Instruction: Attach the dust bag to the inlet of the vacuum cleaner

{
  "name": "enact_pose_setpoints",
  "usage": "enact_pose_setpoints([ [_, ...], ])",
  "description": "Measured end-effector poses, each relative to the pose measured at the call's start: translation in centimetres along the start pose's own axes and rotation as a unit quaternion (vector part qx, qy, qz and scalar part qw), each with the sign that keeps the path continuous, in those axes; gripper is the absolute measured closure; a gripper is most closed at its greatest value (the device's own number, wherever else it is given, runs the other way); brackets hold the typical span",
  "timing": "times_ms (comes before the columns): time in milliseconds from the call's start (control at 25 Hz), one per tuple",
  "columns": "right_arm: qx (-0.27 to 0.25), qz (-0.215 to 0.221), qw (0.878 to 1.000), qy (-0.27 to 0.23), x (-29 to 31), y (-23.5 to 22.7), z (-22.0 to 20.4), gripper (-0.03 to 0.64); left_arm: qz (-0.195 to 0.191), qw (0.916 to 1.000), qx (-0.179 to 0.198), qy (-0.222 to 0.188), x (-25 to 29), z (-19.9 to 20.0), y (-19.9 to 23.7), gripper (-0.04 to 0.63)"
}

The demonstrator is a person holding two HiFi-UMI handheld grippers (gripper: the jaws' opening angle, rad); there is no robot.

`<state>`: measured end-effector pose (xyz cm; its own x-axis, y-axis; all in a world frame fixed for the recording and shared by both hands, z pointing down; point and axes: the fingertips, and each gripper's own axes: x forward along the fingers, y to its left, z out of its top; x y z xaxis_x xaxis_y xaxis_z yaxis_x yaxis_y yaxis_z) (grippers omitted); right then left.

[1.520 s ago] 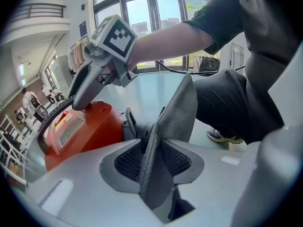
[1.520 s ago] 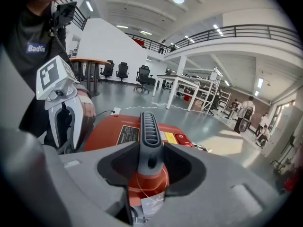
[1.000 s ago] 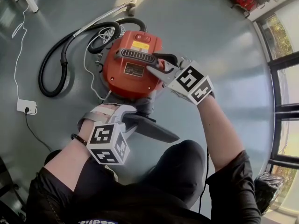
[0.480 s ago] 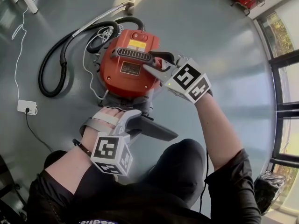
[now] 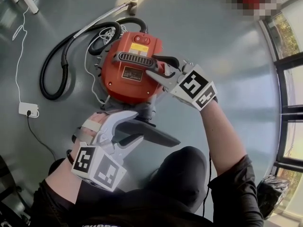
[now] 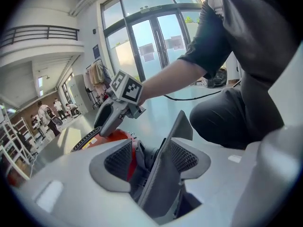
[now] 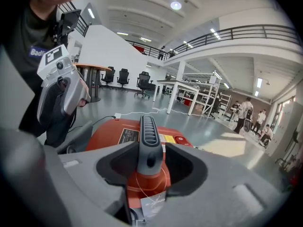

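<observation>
From the head view, the red vacuum cleaner sits on the grey floor just toward 11 o'clock of centre, with its black hose looping out at its 9 o'clock. The right gripper comes in from the vacuum's 3 o'clock onto the black carry handle. At the vacuum's 6 o'clock lies the dust bag, a flat dark grey piece running toward 4 o'clock. The left gripper reaches it from 7 o'clock, one jaw on each side. In the left gripper view the jaws have just been opening and stand released. The dust bag rises edge-on between them, leaning toward 1 o'clock against the right pad and clear of the left pad. A sliver of the vacuum cleaner shows at 10 o'clock, with the right gripper above it. In the right gripper view the jaws grasp the carry handle, one against each flank, though they have just eased slightly wider. The handle runs toward 12 o'clock over the vacuum cleaner, and the left gripper hangs at 9 o'clock.
</observation>
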<state>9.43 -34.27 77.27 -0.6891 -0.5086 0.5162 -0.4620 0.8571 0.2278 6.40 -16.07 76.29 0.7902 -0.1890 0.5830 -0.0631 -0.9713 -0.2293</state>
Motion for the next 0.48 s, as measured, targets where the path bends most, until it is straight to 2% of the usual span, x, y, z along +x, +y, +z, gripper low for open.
enact_pose_setpoints([
  [200, 0.035, -0.010, 0.999, -0.009, -2.4, -0.4, -0.1, 0.436, -0.005, 0.9993, -0.036, -0.012, 0.2, 0.0, 0.5, 0.319],
  [320, 0.079, -0.051, 0.995, -0.019, -5.8, -1.5, -0.1, 0.436, 0.008, 0.9970, -0.074, -0.021, 0.6, 0.2, 1.1, 0.319],
  [480, 0.159, -0.117, 0.980, -0.031, -11.7, -2.7, 0.9, 0.465, 0.014, 0.9942, -0.106, -0.002, -0.6, 1.0, 1.5, 0.319],
])
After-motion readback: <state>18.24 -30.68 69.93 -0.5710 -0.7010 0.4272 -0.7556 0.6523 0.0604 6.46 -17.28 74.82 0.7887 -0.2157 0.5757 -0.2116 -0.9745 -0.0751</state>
